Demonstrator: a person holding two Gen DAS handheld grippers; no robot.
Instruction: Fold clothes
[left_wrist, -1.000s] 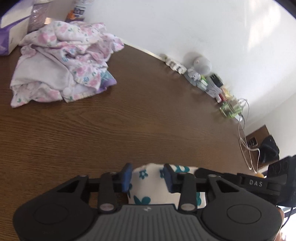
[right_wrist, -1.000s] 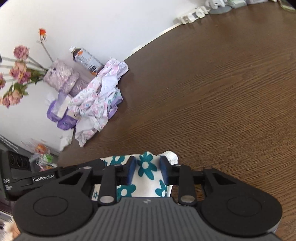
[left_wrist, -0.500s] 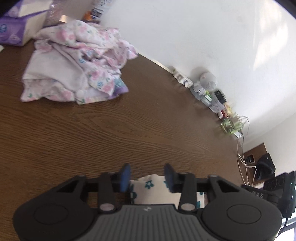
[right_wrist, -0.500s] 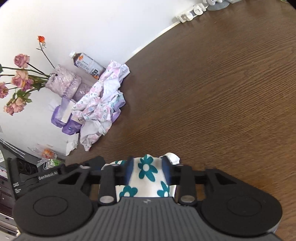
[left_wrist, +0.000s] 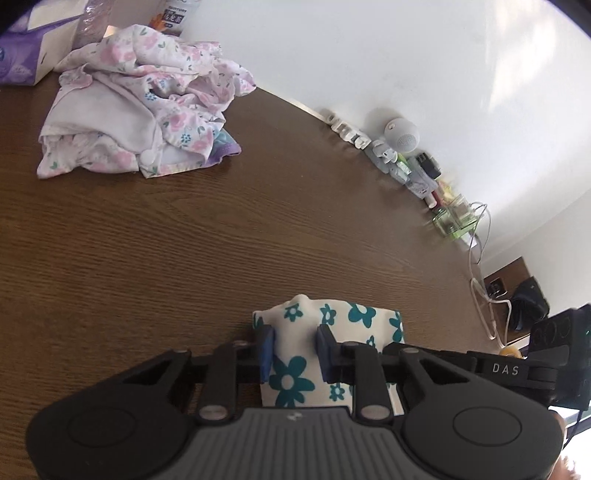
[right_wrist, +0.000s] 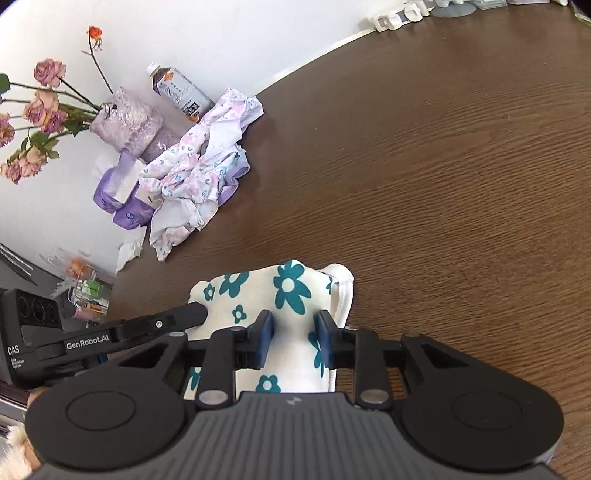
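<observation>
Grippers side by side, low over table (left_wrist: 147, 240); both fingers' pairs pinching white teal-flowered garment (left_wrist: 295, 376) (right_wrist: 291, 288).

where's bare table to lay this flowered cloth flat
The widest bare stretch of table lies ahead, between the teal-flowered cloth and the wall, right of the pink clothes pile. It is crowded by the vase and the wall-edge clutter.

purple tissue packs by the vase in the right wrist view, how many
2. One purple pack lies left of the pink floral clothes pile; the second sits just in front of it, touching the pile. More could be hidden under the clothes.
</observation>
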